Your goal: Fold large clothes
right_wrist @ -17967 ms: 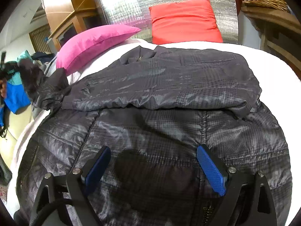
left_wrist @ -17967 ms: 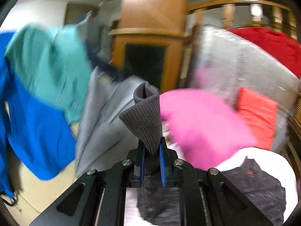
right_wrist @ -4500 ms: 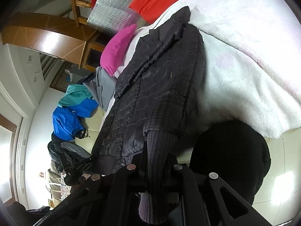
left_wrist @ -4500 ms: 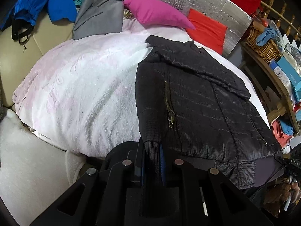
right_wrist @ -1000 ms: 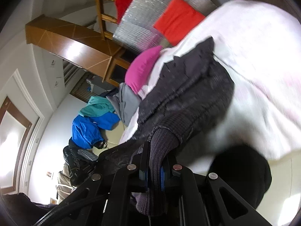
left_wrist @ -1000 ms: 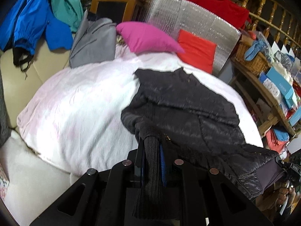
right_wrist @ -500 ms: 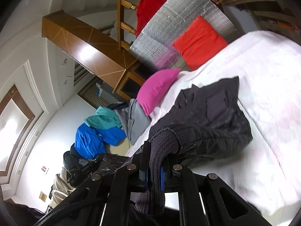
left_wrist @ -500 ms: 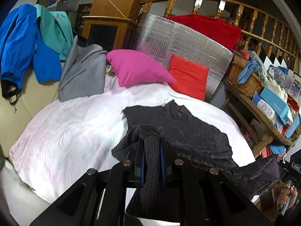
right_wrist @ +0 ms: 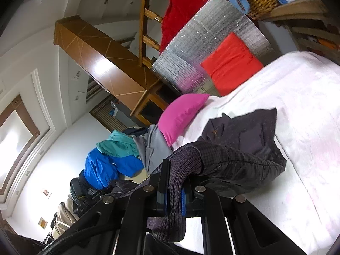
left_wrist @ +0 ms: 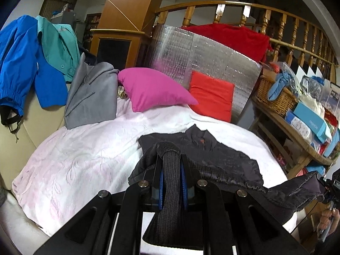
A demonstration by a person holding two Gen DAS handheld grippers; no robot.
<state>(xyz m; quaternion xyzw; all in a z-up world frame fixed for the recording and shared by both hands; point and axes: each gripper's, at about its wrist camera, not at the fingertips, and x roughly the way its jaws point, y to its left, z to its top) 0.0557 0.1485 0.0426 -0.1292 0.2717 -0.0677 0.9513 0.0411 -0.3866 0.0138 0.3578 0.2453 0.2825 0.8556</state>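
My left gripper and right gripper are each clamped on the jacket hem. Its collar end lies on the bed at 12 o'clock. The hem-to-collar fold looks half done; lowering remains.

Jacket lies on blanket, collar end toward two pillows at the far edge. Foil panel behind pillows. Garments draped left; wicker basket on shelf, right.
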